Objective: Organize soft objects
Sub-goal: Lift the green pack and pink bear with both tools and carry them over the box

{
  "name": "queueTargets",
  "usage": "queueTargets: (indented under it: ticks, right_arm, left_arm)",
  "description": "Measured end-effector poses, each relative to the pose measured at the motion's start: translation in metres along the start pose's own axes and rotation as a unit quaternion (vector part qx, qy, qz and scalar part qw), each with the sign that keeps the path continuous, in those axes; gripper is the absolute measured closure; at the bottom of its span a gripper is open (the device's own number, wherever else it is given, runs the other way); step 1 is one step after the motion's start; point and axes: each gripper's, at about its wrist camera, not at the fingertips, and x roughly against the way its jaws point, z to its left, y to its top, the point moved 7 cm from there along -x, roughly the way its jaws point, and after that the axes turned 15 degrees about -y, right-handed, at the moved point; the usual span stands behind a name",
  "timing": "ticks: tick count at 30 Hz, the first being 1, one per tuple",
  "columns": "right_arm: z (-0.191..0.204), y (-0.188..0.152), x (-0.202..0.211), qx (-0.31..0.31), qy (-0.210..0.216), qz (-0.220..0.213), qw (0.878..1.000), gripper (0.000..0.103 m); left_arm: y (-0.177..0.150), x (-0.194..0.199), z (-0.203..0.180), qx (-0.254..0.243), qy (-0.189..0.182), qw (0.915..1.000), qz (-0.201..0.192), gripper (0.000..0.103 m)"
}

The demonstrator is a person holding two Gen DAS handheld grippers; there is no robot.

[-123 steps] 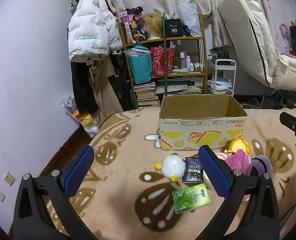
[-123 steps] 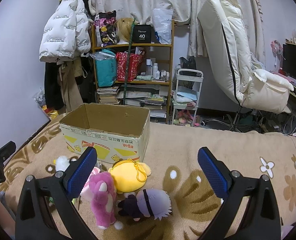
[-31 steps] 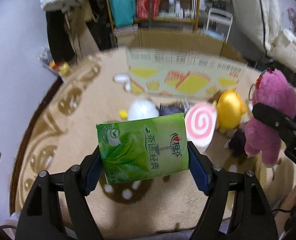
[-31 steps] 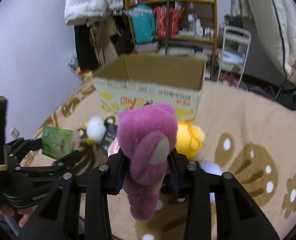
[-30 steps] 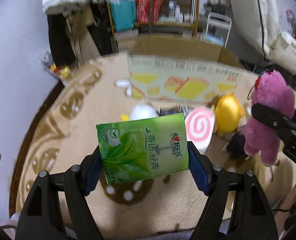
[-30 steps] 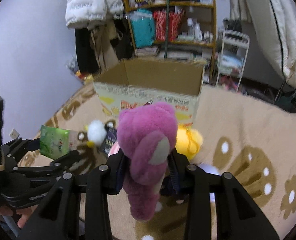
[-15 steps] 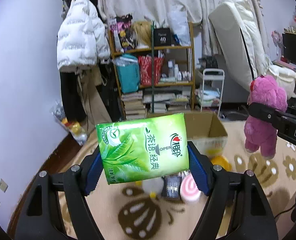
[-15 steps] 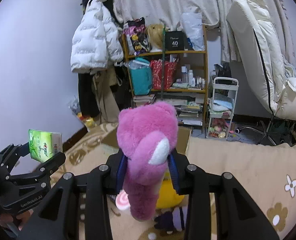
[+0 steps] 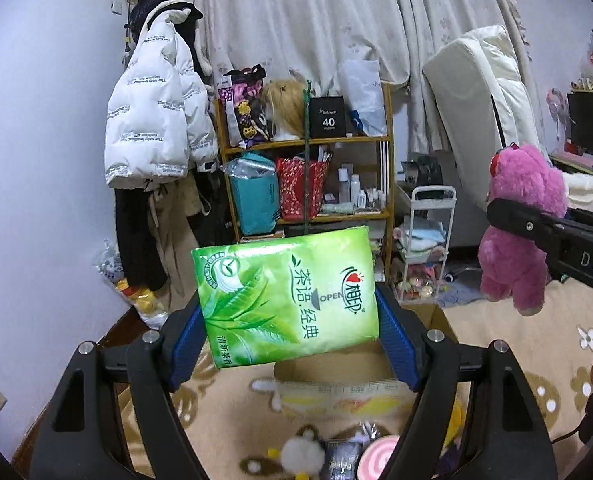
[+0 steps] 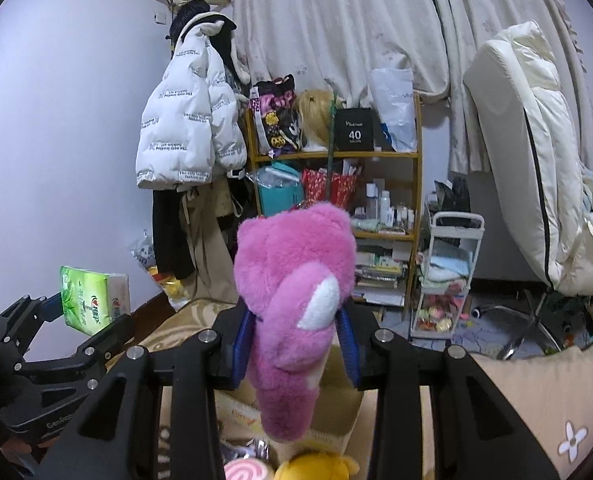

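**Left wrist view: a tissue pack and a bear held up over the box**

Left wrist view shows the left gripper squeezing a green tissue pack between its blue pads. The pack is flat, shiny and crinkly, with leaves printed on it. It is up in the air, above the cardboard box.

Off to the side, the right gripper is clamped on a pink bear. The bear is fluffy and round, with one white paw patch. It hangs over the box too.

The box is brown and open on top, with yellow shapes on its side. It sits on a fuzzy tan blanket with brown blobs and small flowers.

Near the box lie a white pom-pom, a round pink swirl toy and a yellow plush.

A puffy white coat hangs on the wall.
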Motion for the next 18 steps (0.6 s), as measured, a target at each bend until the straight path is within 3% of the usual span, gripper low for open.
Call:
queueTargets:
  ticks: [6, 18]
  right_arm:
    - [0.005, -0.006, -0.03, -0.004, 0.01, 0.006, 1.0, 0.064]
    - [0.006, -0.069, -0.09, -0.011, 0.023, 0.074, 0.997, 0.064]
  left_arm:
    - [0.005, -0.034, 0.006, -0.008, -0.013, 0.9999, 0.001, 0.027]
    - [-0.035, -0.091, 0.022, 0.017, -0.023, 0.9988, 0.039, 0.027]
